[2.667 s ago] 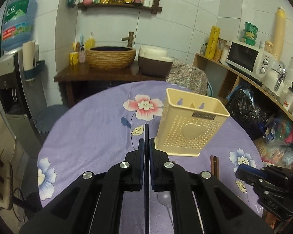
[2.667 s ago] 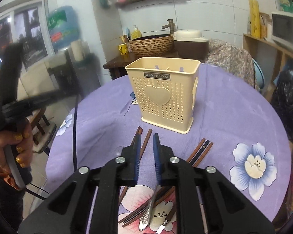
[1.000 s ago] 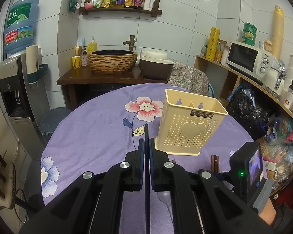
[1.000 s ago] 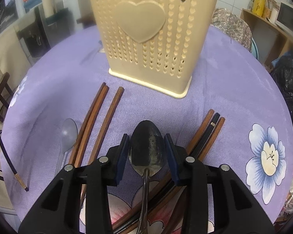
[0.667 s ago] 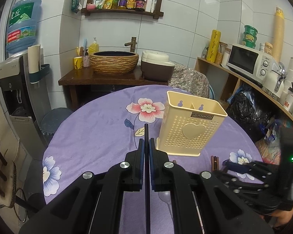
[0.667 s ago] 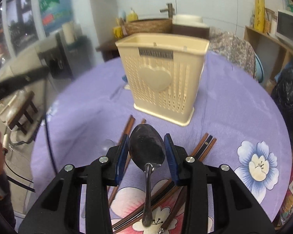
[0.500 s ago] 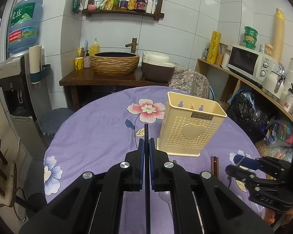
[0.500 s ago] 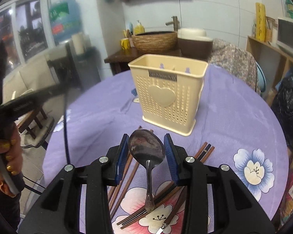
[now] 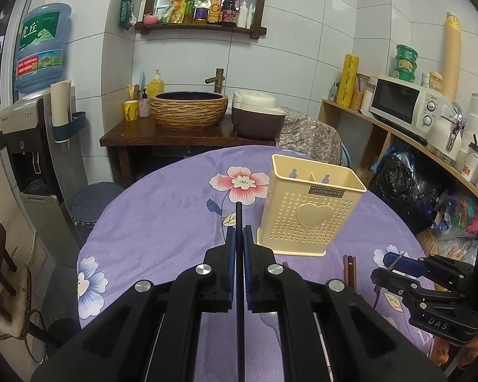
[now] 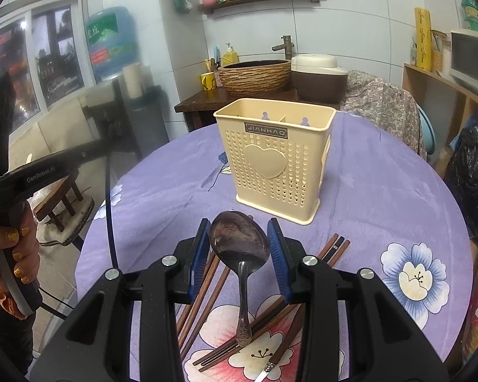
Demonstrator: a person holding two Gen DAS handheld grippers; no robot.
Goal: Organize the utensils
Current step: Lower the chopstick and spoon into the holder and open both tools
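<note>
One metal spoon [image 10: 239, 238] sat bowl-up in my right gripper [image 10: 239, 248], pads pressed on its rim, handle dangling above the chopsticks [image 10: 207, 286] near the cream holder [image 10: 272, 162]. My left gripper [image 9: 237, 254] was clamped on a dark chopstick [image 9: 238, 219]. I judged the spoon should go high over the far rim, handle first.
</note>
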